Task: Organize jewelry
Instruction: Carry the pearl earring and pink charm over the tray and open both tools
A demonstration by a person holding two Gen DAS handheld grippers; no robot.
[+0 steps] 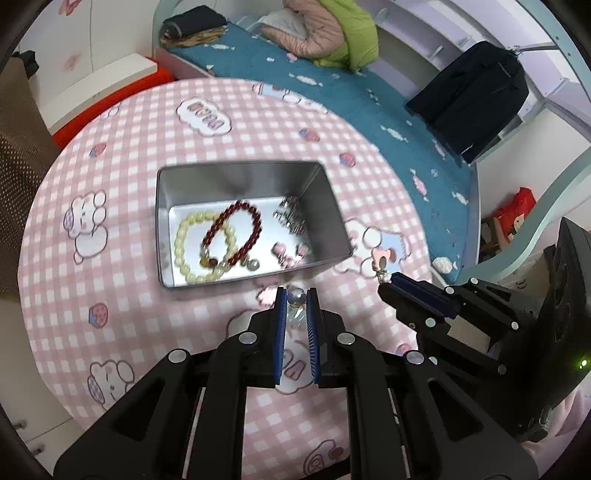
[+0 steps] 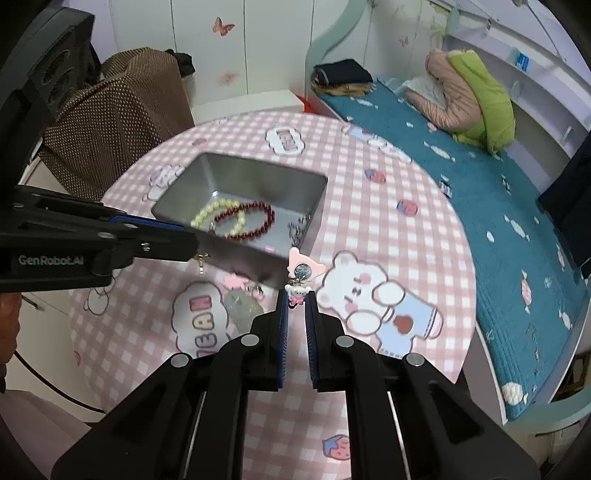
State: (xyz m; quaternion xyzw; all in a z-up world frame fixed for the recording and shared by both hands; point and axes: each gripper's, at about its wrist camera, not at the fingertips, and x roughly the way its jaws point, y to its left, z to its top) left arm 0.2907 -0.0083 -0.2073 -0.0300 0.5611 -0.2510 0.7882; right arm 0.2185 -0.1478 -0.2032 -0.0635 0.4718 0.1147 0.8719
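Left wrist view
Left claw (image 1: 296,297): narrow, its blue pads pinched on a silvery bead earring (image 1: 296,296) at the very tips, held above the tabletop (image 1: 129,280).
Right claw (image 1: 388,281): came in from the right, closed on a pink charm earring (image 1: 381,259) that stuck out beyond its tips.
Metal tin (image 1: 236,177): open, rectangular, sat on the pink checked tabletop just beyond the left claw.
Inside the tin: a cream bead bracelet (image 1: 181,240) at the left, a dark red bead bracelet (image 1: 255,221) overlapping it, a blurred silvery piece (image 1: 290,218) at the far right corner, small pink pieces (image 1: 291,253) at the near right.
Bed (image 1: 369,103): teal cover, beyond the tabletop, with a pink and green jacket (image 1: 325,33) at its far end.

Right wrist view
Right claw (image 2: 295,295): narrow, gripping the pink charm earring (image 2: 301,271) by its lower end; the pink cat-eared top with a round silvery centre stood up past the tips.
Left claw (image 2: 194,242): reached in from the left, closed, a small gold-coloured hook (image 2: 201,260) hanging below its tip; what sat between the pads was hidden here.
Metal tin (image 2: 236,254): beyond both claws, its near wall just behind the held charm.
Bracelets: cream bead bracelet (image 2: 210,214) and dark red bead bracelet (image 2: 258,221) lay overlapped on the tin's floor.
Tabletop (image 2: 369,221): round, pink checks with bear prints.
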